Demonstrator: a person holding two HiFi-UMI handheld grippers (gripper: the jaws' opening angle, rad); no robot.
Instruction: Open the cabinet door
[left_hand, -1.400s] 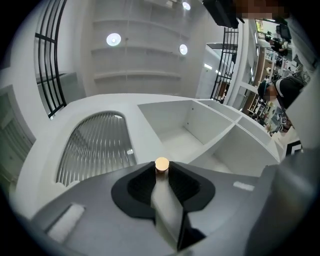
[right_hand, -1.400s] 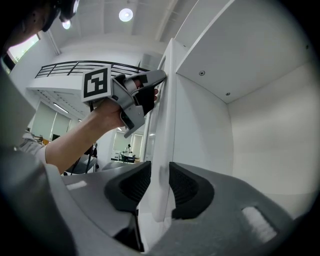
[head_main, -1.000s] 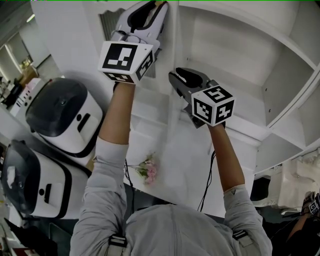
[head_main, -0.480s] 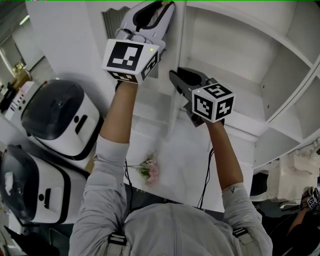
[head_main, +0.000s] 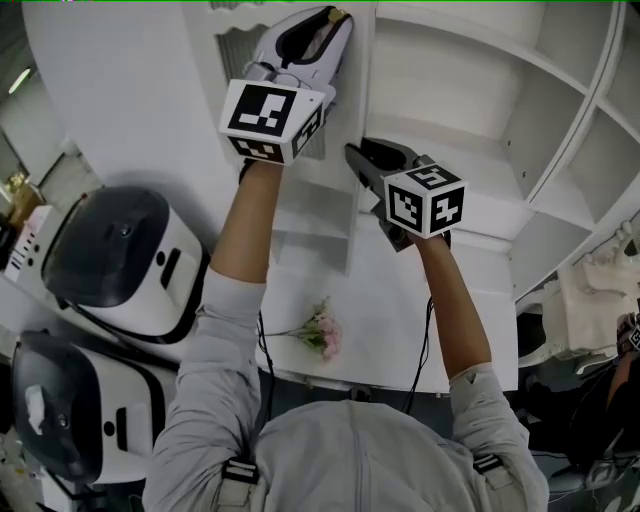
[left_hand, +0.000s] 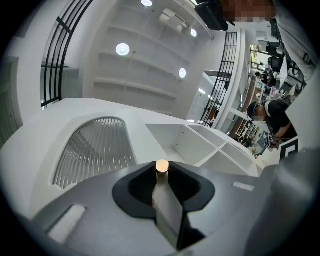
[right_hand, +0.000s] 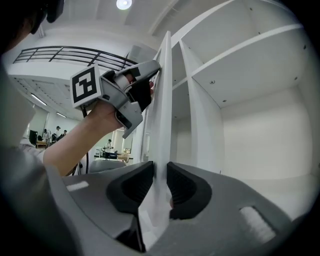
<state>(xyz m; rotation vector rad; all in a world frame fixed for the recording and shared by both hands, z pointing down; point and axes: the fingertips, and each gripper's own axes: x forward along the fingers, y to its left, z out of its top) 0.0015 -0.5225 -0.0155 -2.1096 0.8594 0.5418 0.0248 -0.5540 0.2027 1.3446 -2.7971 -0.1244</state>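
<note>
I'm looking into a bright white room with round ceiling lights and a black metal railing (left_hand: 65, 45) up high. In front of me stands a white cabinet with open shelves (head_main: 470, 90).

The white cabinet door with an arched slatted panel (head_main: 300, 200) stands ajar, swung out from the shelves, so the right gripper view shows it nearly edge-on (right_hand: 161, 100). Its slats fill the left of the left gripper view (left_hand: 95, 150).

My left gripper (head_main: 335, 20) is clamped on the door's free edge, high up. The thin edge runs between its black pads, and a small round tan knob (left_hand: 162, 165) sits right at the jaw tips. From the right gripper view I can see that same left gripper (right_hand: 156, 67) pinching the edge above.

My right gripper (head_main: 352, 155) takes the same edge lower down. Its jaws have just been closing, and the door's edge is between them with both pads against it (right_hand: 161, 172).

Farther out, a white counter (head_main: 380, 320) lies below the cabinet. A small sprig of pink flowers (head_main: 322, 335) lies on it, near a black cable (head_main: 420, 350) that hangs beside my right forearm. Two white appliances with dark domed lids (head_main: 130, 250) are off to the left, one below the other in the head view.
</note>
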